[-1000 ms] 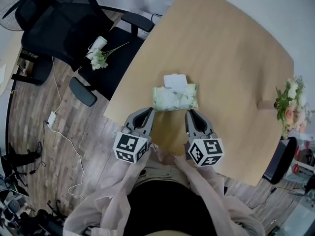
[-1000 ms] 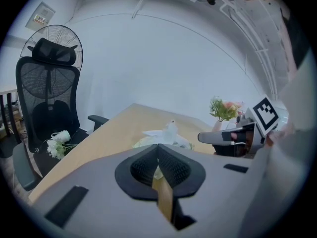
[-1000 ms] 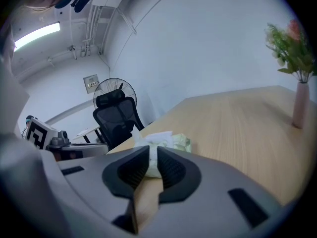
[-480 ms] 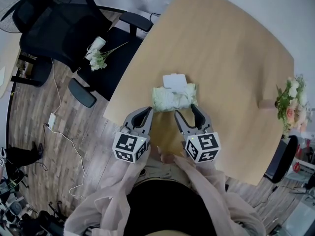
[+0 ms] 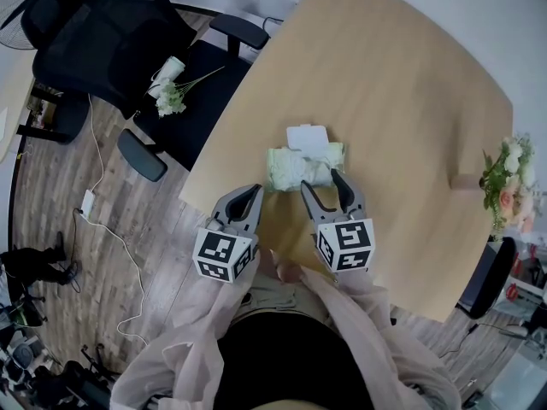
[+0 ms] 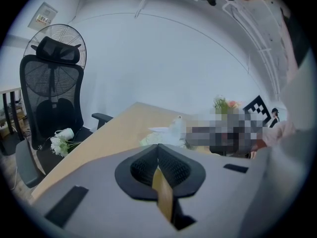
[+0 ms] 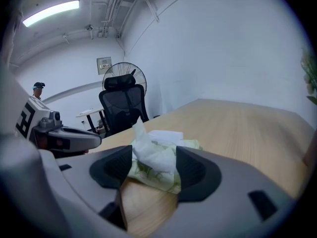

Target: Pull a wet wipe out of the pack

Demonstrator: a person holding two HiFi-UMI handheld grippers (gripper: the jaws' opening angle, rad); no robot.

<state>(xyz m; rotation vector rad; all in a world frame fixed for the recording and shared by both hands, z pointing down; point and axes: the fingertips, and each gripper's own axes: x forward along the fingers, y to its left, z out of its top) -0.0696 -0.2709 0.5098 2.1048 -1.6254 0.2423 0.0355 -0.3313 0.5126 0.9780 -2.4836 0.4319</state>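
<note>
pack: a pale green soft wet-wipe pack point(image 5: 303, 169) is lying on the light wooden table point(image 5: 410, 92), close to the edge nearest the person. Its white flip lid point(image 5: 308, 137) is lying open on the far side.
wipe: a crumpled white wipe tuft point(image 7: 148, 150) is sticking up out of the pack's top. The right gripper view is showing it clearly, while the head view is showing only a pale patch there.
left gripper point(image 5: 254, 191): it is hovering over the table edge, just left of the pack's near corner and apart from it. Its own view is showing the ribbed black pads pressed together with nothing between them.
right gripper point(image 5: 322, 182): its jaws have just been opening and are standing spread wide. Its tips are sitting at the pack's near edge. In its own view the pack and tuft are showing in the gap, and the pads are not pressing on either.
head view only: a white cable point(image 5: 102, 220) is trailing over the plank floor, and the person's pale pink sleeves point(image 5: 342, 314) are showing behind both grippers.
gripper views only: a black standing fan point(image 6: 54, 41) is showing behind the black mesh office chair point(image 5: 111, 41).
table edge: a pink-and-white flower bunch point(image 5: 508, 182) is standing at the right rim, well apart from the pack.
</note>
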